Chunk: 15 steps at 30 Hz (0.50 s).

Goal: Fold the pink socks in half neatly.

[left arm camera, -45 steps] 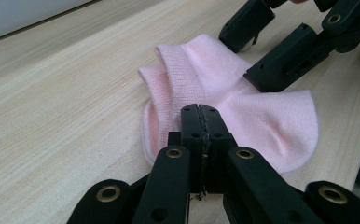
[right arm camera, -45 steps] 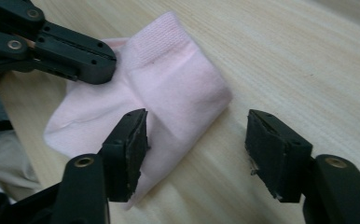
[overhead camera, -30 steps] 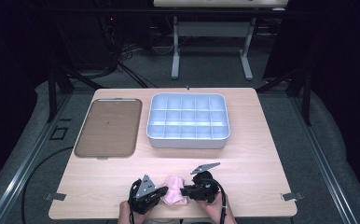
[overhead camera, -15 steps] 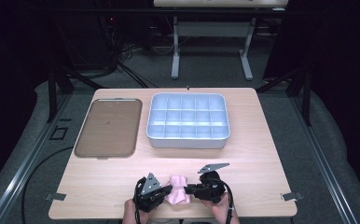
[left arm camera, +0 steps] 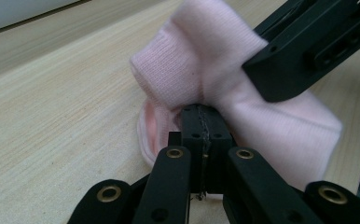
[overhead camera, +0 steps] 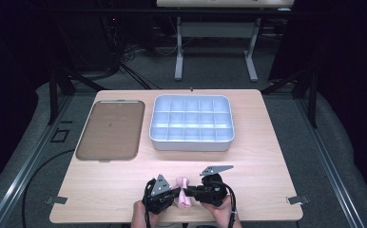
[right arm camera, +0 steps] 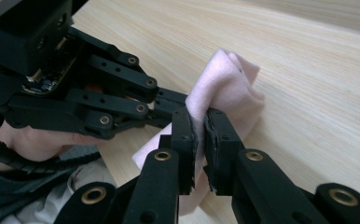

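The wooden counter point(overhead camera: 267, 156) carries a pale blue tray point(overhead camera: 191, 123) split into many small compartments, standing toward the far edge near the middle, and a flat brown tray point(overhead camera: 109, 129) just beside it on the left, nearer the far left corner. Down at the near edge, about midway along, a person's two hands come in from below, each holding a black tool. Between them lies a small pink sock point(overhead camera: 184, 191), bunched up and resting on the wood. The left tongs point(overhead camera: 172, 195) are clamped on the sock: in the left gripper view the two black jaws stand pressed together with pink knit point(left arm camera: 201, 70) pinched at their tips and the fabric ballooning out above and to the sides. The right tongs point(overhead camera: 189, 194) are clamped on the sock too, from the opposite side; in the right gripper view a thin fold of the sock point(right arm camera: 220, 88) runs down between its nearly closed jaws. The two tools meet almost tip to tip over the sock, with cables trailing back from each toward the person.
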Each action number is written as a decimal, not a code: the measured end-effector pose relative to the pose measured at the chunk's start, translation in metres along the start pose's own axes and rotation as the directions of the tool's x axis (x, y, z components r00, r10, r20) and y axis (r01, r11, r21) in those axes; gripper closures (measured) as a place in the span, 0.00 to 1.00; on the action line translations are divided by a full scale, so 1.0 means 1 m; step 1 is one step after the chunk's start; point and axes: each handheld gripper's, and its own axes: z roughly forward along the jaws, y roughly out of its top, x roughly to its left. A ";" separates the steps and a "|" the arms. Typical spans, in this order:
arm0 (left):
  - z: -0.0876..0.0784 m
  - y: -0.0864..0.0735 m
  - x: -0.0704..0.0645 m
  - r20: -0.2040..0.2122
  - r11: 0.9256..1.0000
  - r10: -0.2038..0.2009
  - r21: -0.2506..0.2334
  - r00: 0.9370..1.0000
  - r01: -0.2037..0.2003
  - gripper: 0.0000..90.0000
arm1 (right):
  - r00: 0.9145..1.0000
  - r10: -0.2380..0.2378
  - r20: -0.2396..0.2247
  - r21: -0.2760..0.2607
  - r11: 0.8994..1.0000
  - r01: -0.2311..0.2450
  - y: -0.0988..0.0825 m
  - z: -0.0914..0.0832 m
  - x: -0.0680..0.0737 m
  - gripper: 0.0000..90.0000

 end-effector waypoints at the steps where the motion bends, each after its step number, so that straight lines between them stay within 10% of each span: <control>1: 0.000 0.000 0.000 0.001 1.000 -0.006 -0.003 1.000 0.006 0.99 | 1.000 -0.015 0.001 0.008 1.000 0.015 0.000 0.001 0.000 0.92; 15: -0.017 -0.005 0.008 0.026 0.998 -0.046 -0.043 0.999 0.047 0.93 | 1.000 0.006 0.030 -0.009 1.000 -0.005 -0.009 -0.011 -0.006 0.92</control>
